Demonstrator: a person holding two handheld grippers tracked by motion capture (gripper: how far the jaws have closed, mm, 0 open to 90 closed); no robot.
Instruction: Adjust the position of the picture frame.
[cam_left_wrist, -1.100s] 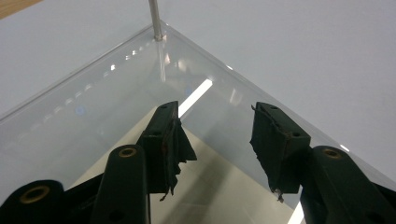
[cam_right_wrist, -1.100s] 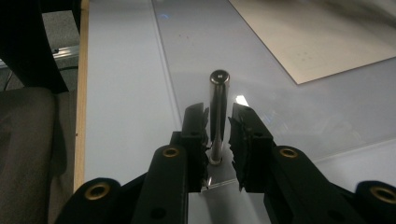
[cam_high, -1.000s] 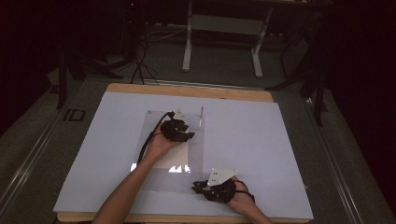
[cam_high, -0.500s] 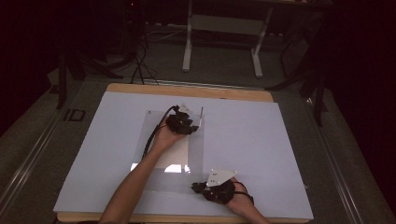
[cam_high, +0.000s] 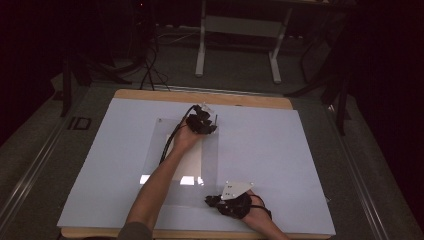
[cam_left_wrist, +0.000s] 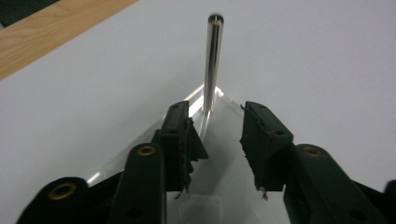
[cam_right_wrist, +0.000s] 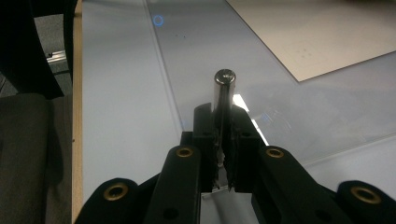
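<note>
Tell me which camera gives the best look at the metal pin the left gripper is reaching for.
The left gripper view: the upright metal pin stands full length at the clear sheet's corner, just beyond the open left gripper, whose jaws have just been closing. In the high view the pin is a thin sliver beside that gripper. The right gripper view shows a different pin.

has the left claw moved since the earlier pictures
Yes. In the high view the left claw has slid toward the table's far wooden edge, up to the upright metal rod. Its jaws have just been closing, with the rod not yet between them.
</note>
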